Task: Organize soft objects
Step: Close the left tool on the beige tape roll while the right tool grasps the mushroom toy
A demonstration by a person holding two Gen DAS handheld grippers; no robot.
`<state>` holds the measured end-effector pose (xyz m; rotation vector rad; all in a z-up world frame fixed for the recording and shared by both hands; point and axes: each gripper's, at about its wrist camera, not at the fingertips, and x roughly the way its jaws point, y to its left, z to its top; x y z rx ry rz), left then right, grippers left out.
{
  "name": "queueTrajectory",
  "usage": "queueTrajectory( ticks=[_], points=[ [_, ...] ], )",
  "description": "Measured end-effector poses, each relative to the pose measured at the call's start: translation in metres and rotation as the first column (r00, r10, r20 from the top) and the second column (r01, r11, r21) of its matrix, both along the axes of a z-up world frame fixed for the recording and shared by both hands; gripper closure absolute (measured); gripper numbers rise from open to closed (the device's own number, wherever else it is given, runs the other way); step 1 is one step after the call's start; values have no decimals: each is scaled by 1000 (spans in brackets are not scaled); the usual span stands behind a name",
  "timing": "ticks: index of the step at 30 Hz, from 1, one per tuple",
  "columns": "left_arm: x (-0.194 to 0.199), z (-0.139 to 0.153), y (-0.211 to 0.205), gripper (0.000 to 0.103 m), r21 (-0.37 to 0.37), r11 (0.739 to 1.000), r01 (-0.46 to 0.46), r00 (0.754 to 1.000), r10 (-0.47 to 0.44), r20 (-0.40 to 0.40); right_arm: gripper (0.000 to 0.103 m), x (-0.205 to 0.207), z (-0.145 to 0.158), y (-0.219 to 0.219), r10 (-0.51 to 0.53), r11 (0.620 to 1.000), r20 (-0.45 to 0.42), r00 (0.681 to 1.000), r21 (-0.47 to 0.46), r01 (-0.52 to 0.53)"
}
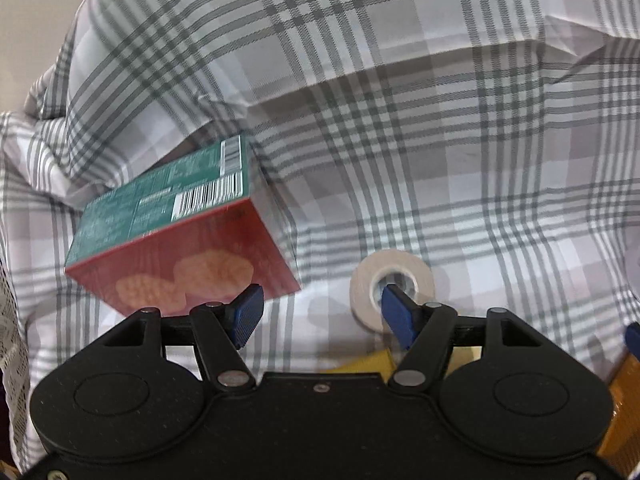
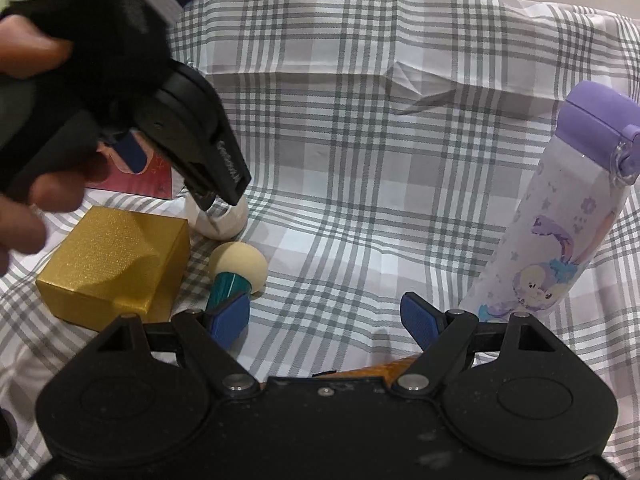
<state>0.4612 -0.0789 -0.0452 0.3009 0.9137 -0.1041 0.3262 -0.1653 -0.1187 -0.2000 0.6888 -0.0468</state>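
— Both claws first: how do they stand?

— Left gripper (image 1: 322, 314) has its blue pads spread apart with nothing between them, and the right gripper (image 2: 325, 318) is spread wide and empty too.

— What lies just past the left one?

— A white tape roll (image 1: 394, 286) lies flat on the plaid cloth (image 1: 440, 140), just behind the right pad. Left of it sits a red and green box (image 1: 176, 240), tilted.

— And out from the right claw?

— A cream foam ball on a green handle (image 2: 236, 272) lies by its left pad, beside a gold box (image 2: 116, 268). Far right stands a purple bottle (image 2: 560, 220), upright, well apart from the rest.
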Motion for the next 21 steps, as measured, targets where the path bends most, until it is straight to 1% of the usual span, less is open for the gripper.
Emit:
queueTrajectory(
  ticks=[5,9,16,19,21],
  points=[
    [3,5,-7,40,-12,1000,27,1000,-27,5,21,-1,10,2,18,1000,20,1000,5,-18],
    [6,6,-10,40,-16,999,33,999,-33,-7,23,9,14,5,25,999,-9,1000,42,-24],
    [13,8,-5,40,-41,999,27,999,-29,-42,37,32,11,10,25,996,-79,997,91,-18],
    [17,6,-6,40,-40,999,27,998,-29,-51,38,39,9,13,39,992,-104,994,125,-25],
    [21,5,-6,40,-45,999,29,998,-32,-62,41,43,8,14,49,988,-120,992,153,-30]
  ],
)
